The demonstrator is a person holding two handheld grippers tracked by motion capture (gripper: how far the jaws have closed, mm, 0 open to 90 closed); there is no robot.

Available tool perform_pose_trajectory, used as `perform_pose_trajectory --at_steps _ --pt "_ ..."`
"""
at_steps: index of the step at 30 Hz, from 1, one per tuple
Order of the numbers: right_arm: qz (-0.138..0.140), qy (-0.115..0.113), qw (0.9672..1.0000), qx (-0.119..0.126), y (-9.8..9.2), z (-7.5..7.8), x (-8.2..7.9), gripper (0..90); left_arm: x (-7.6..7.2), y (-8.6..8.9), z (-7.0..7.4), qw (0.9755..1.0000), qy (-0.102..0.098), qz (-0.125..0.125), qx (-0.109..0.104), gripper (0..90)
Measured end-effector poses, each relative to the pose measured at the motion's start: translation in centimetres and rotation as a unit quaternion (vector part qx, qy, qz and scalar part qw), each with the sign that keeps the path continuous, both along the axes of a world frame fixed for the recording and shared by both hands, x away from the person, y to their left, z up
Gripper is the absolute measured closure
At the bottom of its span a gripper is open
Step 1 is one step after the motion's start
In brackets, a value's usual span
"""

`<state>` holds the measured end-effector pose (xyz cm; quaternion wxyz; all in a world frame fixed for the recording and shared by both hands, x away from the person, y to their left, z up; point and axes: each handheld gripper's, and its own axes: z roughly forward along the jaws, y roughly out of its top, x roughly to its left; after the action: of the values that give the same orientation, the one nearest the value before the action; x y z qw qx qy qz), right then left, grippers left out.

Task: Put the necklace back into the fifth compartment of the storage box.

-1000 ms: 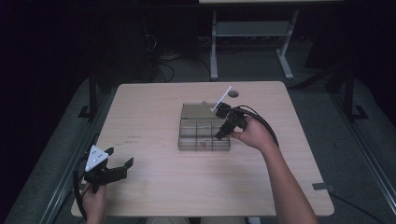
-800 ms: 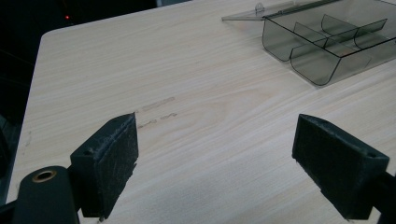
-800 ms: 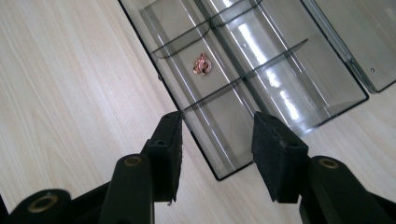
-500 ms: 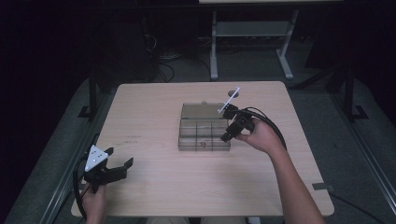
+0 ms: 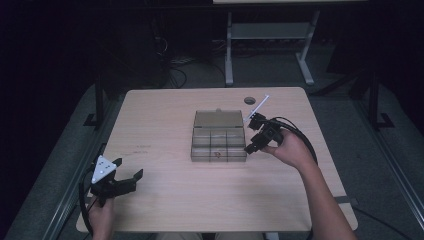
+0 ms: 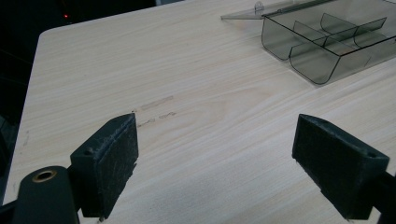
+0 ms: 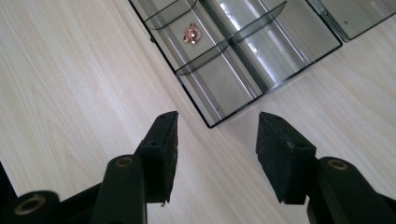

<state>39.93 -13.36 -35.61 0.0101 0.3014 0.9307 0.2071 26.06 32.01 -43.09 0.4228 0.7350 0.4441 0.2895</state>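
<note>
Now, my right gripper [image 5: 254, 134] sits just off the right-hand corner of the clear organiser box [image 5: 218, 142], jaws parted to a middling gap with nothing between them. They have just been opening, and the right gripper view shows bare wood between the pads and the box corner just ahead. I read this as a release and pull-back. A small copper-coloured piece [image 7: 191, 33] lies in one compartment of the front row, near the middle; what it is I can't quite tell from here, perhaps a ring or small fitting.

The box lid [image 5: 219, 119] lies folded flat back on the table beyond the tray, which leaves every compartment open from above, sensible for dropping small parts in. The other compartments look empty.

My left gripper [image 5: 124, 178] is parked near the near-left corner of the table [image 5: 160, 210], well apart from the box, jaws wide and holding nothing. It seems to be kept out of the way while the right side works.

Surface: pale wood-grain tabletop, a few faint scuff marks [image 6: 156, 108] to the left of the box, a round cable hole [image 5: 249, 100] near the far edge. Room: dark, grey floor, a metal frame stand [image 5: 267, 45] behind the table, loose cables on the floor.
</note>
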Motion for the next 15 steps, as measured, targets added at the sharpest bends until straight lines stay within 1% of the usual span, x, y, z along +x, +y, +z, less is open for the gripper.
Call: perform_pose_trajectory --at_steps 4,11,13,15 --pt "-0.005 -0.002 1.0000 0.000 -0.8 0.1 -0.5 47.2 0.0 0.0 0.0 1.0000 0.000 -0.001 0.002 14.2" --pt "-0.013 -0.001 0.9999 0.004 -2.1 -0.3 -1.2 46.5 0.0 -0.2 -0.1 1.0000 0.003 -0.005 0.002 14.2" --pt "-0.015 -0.001 0.9999 0.004 -2.2 -0.3 -1.3 46.4 0.0 -0.2 -0.1 1.0000 0.003 -0.005 0.003 14.2" --pt "-0.019 0.001 0.9998 0.007 -2.8 -0.4 -1.6 46.0 0.0 -0.3 -0.1 1.0000 0.002 -0.006 0.003 14.2"
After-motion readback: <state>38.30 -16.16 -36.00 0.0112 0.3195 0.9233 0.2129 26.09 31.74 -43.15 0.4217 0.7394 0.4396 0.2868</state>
